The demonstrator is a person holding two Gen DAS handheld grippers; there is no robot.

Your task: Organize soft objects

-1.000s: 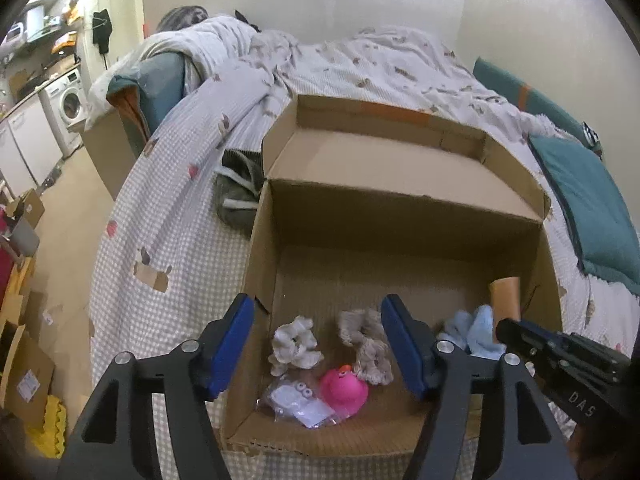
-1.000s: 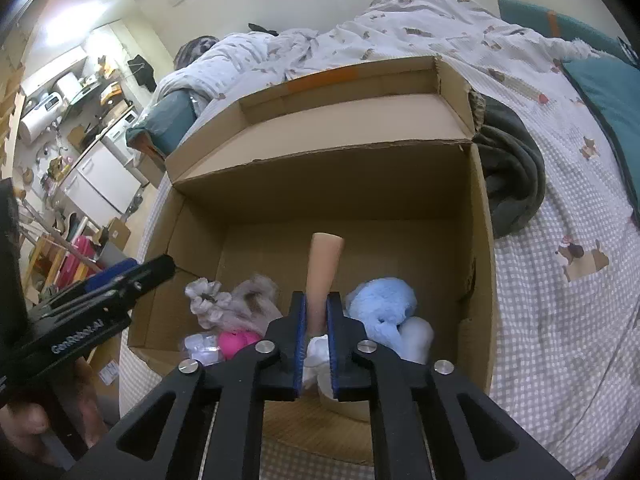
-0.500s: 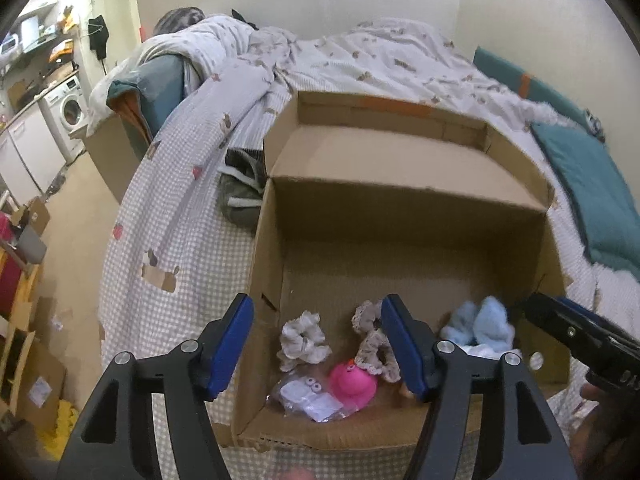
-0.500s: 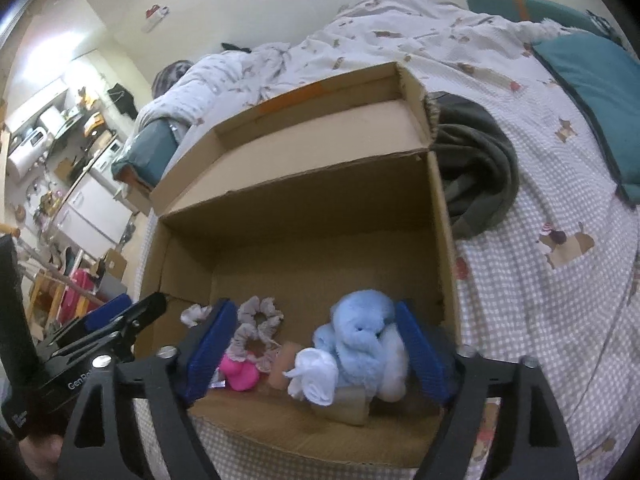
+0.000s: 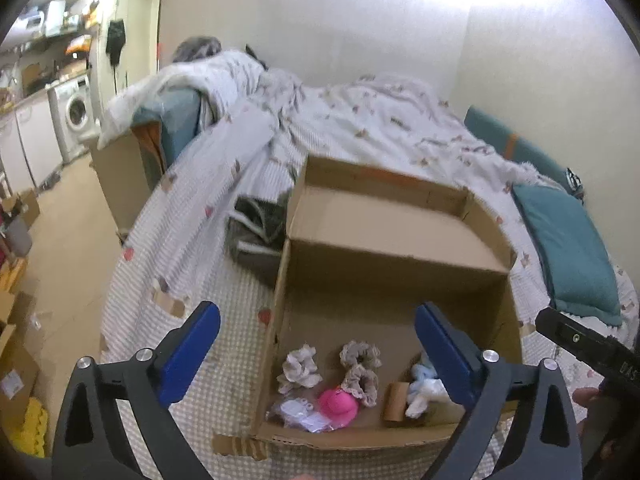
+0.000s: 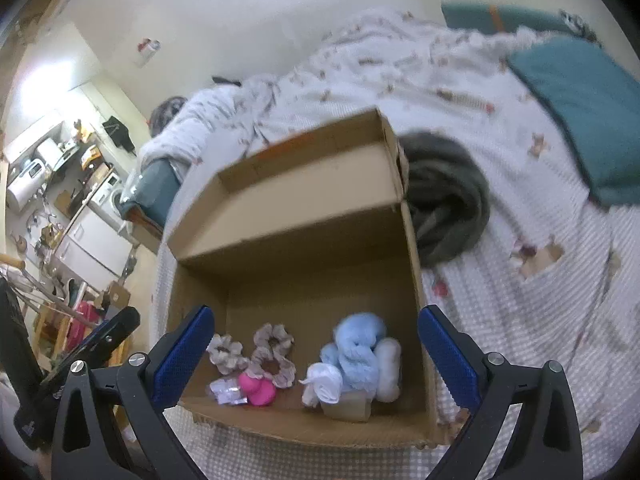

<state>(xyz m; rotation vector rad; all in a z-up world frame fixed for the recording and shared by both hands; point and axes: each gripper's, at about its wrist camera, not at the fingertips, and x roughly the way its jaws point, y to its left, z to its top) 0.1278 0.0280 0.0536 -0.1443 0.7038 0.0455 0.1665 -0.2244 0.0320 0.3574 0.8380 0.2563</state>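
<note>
2 claws, left claw (image 5: 318, 354) and right claw (image 6: 316, 354), gape empty, pulled back from the box (image 6: 412, 280).

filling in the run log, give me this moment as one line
stage: items in box | left gripper: open, empty | right gripper: open, empty | cardboard box: blue plush, scrunchies, pink toy inside

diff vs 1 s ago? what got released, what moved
The right gripper let go of the tan tube it was shut on; it is now open and backed off. The tube lies in the cardboard box by the blue plush. The left gripper pulled back too, open as before. Scrunchies and pink toy unmoved.
</note>
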